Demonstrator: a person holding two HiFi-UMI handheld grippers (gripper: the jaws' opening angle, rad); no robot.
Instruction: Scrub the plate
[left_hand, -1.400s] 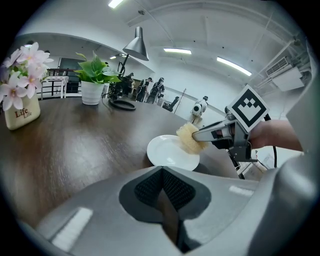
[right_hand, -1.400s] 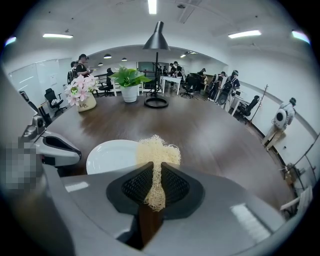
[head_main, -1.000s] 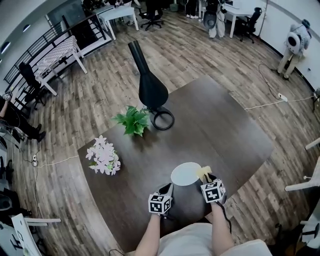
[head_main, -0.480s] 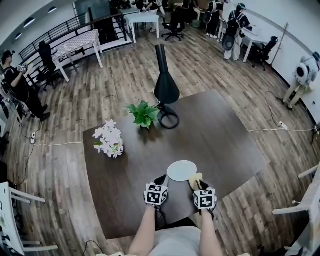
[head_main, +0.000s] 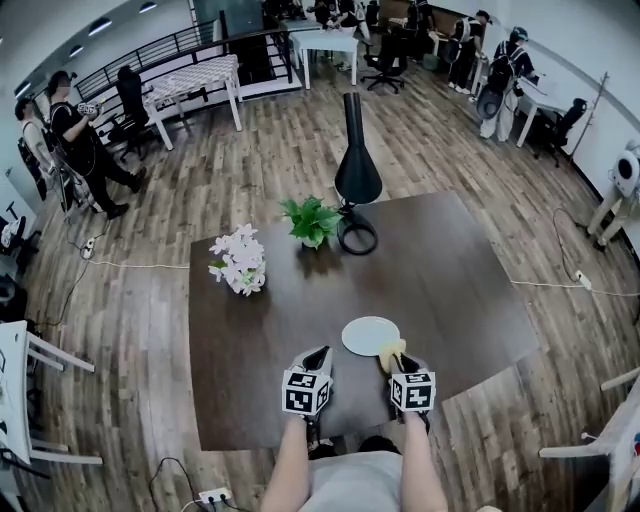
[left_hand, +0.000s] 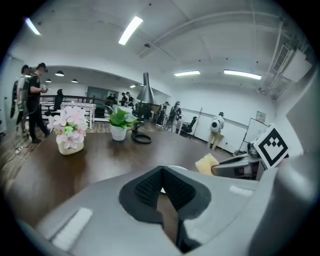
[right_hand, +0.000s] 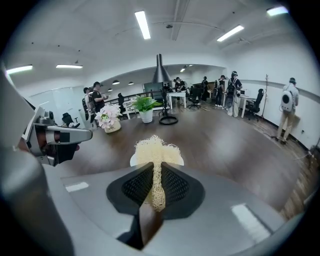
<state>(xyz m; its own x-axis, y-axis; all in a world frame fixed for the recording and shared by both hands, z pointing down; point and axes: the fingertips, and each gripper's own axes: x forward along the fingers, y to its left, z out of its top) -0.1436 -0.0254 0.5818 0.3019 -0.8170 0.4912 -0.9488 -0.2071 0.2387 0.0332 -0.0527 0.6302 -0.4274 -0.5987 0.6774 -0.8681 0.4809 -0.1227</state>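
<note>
A white plate (head_main: 370, 335) lies on the dark wooden table (head_main: 450, 280) near its front edge. My right gripper (head_main: 397, 362) is shut on a yellow fibrous scrubber (head_main: 390, 351), which sits at the plate's near right rim. In the right gripper view the scrubber (right_hand: 156, 150) sticks up between the pads, with the plate (right_hand: 133, 160) just behind it. My left gripper (head_main: 320, 357) is shut with nothing in it, a little left of the plate. In the left gripper view a sliver of the plate (left_hand: 178, 168) shows past the tips, beside the scrubber (left_hand: 206, 163).
A vase of pink flowers (head_main: 240, 262), a small green potted plant (head_main: 312, 220) and a black cone-shaped lamp with a ring base (head_main: 356, 180) stand at the table's far side. Desks, chairs and people are on the wooden floor beyond.
The head view has swung, so the table and background sit differently in the frame. Both grippers stay by the plate's near edge, and the scrubber stays in the right one.
</note>
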